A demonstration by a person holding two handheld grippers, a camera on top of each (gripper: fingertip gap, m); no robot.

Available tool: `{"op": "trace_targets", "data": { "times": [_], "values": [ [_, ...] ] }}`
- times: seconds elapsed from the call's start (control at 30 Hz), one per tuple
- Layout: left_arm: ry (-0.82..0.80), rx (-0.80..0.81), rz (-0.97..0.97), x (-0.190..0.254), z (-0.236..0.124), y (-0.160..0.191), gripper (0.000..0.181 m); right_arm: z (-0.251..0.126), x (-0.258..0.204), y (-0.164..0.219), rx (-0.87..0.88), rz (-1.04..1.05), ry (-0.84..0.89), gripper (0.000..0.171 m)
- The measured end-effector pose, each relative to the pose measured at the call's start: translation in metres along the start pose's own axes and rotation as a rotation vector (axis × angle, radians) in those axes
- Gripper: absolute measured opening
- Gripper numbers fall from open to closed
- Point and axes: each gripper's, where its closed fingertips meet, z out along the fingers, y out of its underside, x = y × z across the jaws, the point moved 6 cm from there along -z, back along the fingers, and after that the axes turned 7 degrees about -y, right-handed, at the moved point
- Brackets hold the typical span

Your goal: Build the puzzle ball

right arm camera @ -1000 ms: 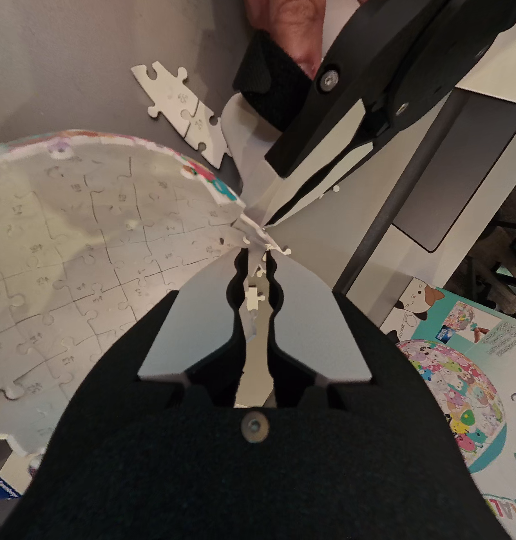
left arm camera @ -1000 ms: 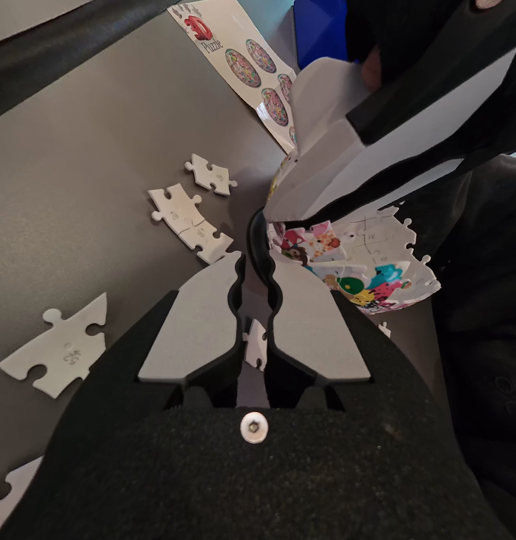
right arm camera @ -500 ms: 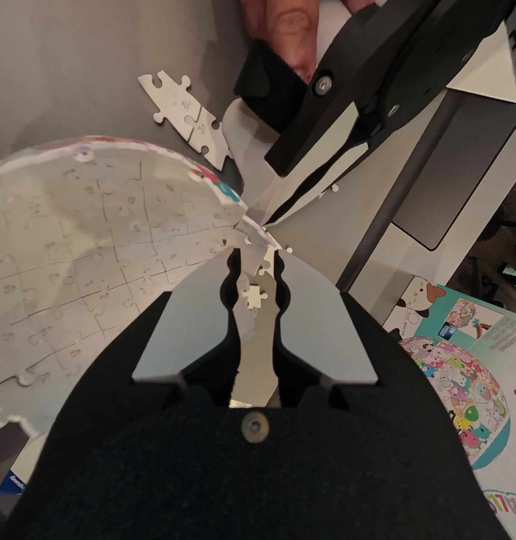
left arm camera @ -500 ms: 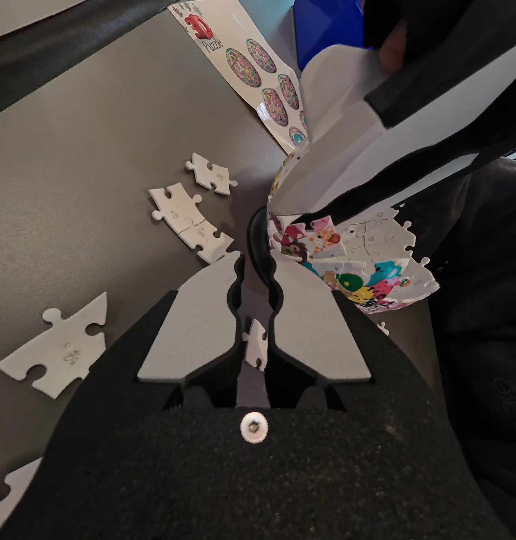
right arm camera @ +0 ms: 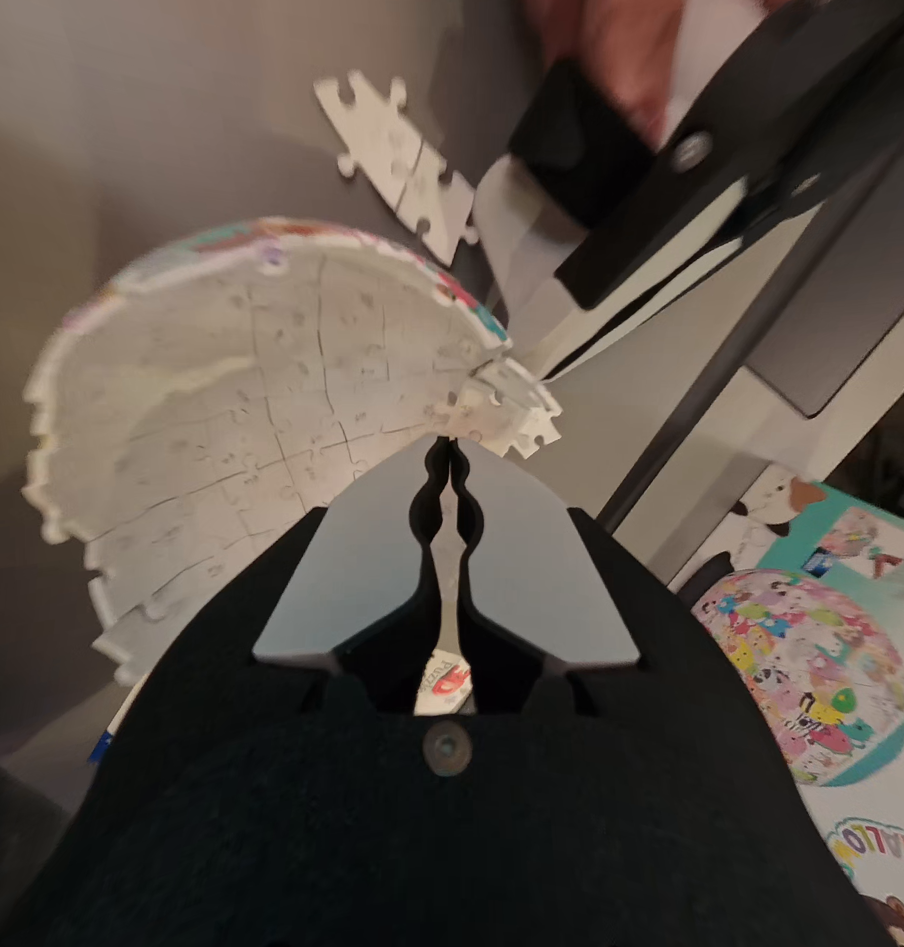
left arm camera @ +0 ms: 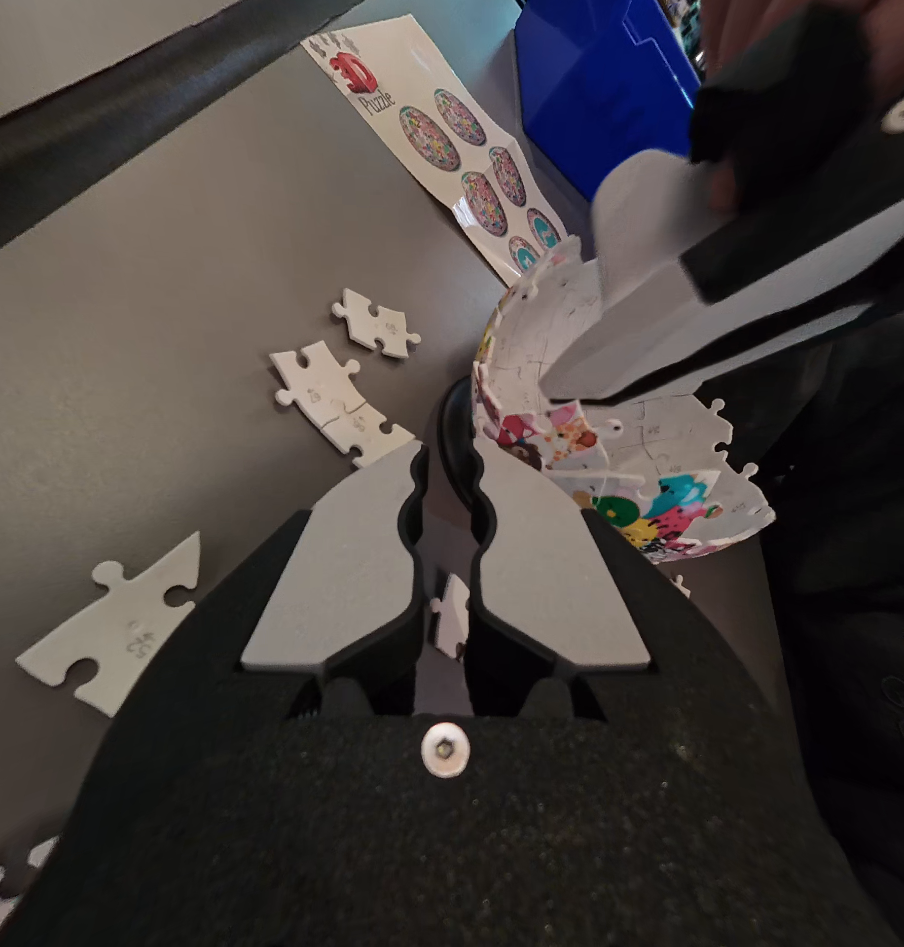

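Two tools are at work on the half-built puzzle ball (right arm camera: 245, 410), which sits in a black ring stand (left arm camera: 452, 435) on the grey bench (left arm camera: 157, 307). My right tool (right arm camera: 448, 447) has its fingers pinched together at the shell's jagged rim, on a white piece there, though blur hides how firmly. My left tool (left arm camera: 449, 461) stands slightly parted beside the stand, gripping nothing; a loose piece (left arm camera: 452, 622) lies on the bench beneath its gap. Joined white pieces (left arm camera: 337, 402) and a single piece (left arm camera: 375, 330) lie near its tips, a printed leaflet (left arm camera: 439, 138) farther off.
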Motion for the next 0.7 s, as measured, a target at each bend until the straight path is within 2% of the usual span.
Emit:
{"op": "trace_targets", "data": {
  "times": [0.43,0.57,0.7],
  "values": [
    [0.010,0.001,0.014,0.001,0.002,-0.002,0.013,0.017,0.002,-0.008,-0.040,-0.023,-0.013,0.000],
    [0.005,0.026,0.009,0.001,-0.001,-0.003,0.013,-0.015,0.007,-0.003,0.052,-0.003,0.085,0.000],
    [0.000,0.112,0.008,0.002,-0.008,-0.005,0.013,-0.058,0.007,0.003,0.235,0.017,0.176,0.003]
  ]
}}
